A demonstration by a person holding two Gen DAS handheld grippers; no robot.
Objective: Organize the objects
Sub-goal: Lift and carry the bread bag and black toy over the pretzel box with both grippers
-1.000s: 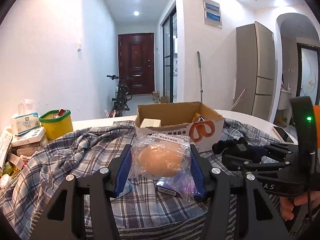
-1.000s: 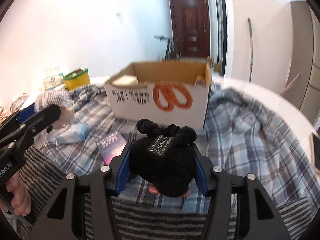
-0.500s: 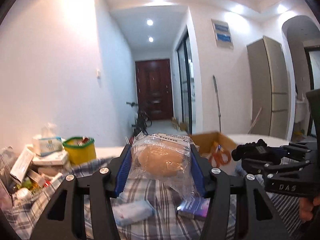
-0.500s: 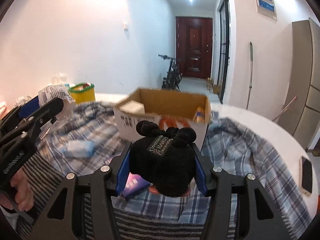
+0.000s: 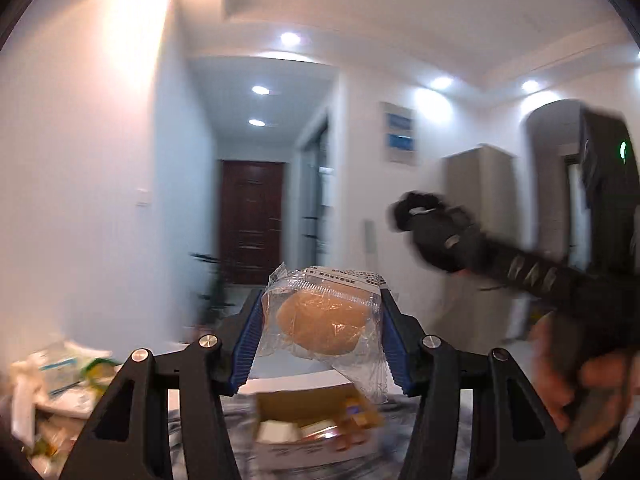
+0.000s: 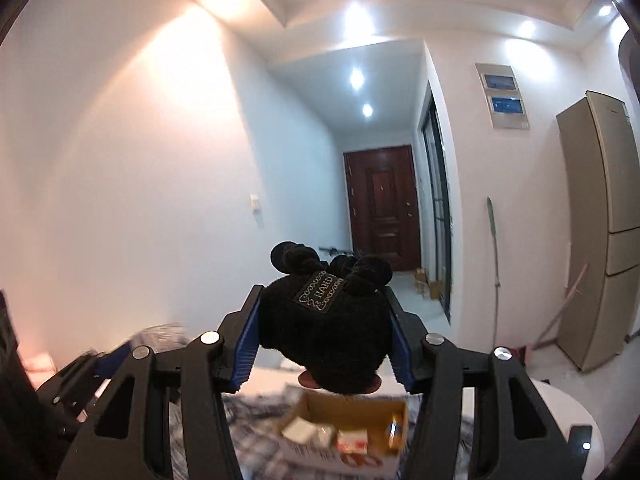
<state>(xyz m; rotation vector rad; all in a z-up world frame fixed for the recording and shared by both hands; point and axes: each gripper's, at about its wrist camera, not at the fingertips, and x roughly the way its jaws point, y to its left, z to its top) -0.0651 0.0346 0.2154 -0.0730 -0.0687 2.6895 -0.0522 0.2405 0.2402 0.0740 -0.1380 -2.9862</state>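
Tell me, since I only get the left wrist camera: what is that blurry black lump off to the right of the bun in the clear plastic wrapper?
Observer: A black fuzzy knitted item, clamped between the right gripper's blue pads. Its stitched label reads HAND.
Operator: The open brown cardboard box under my wrapped bun is a smear. What's in it?
Observer: Small packets, white ones and red-and-white ones, and something upright at its right end.
Operator: Is anything poking out of the black thing?
Observer: A pinkish bit shows at its lower edge; I cannot tell what it is.
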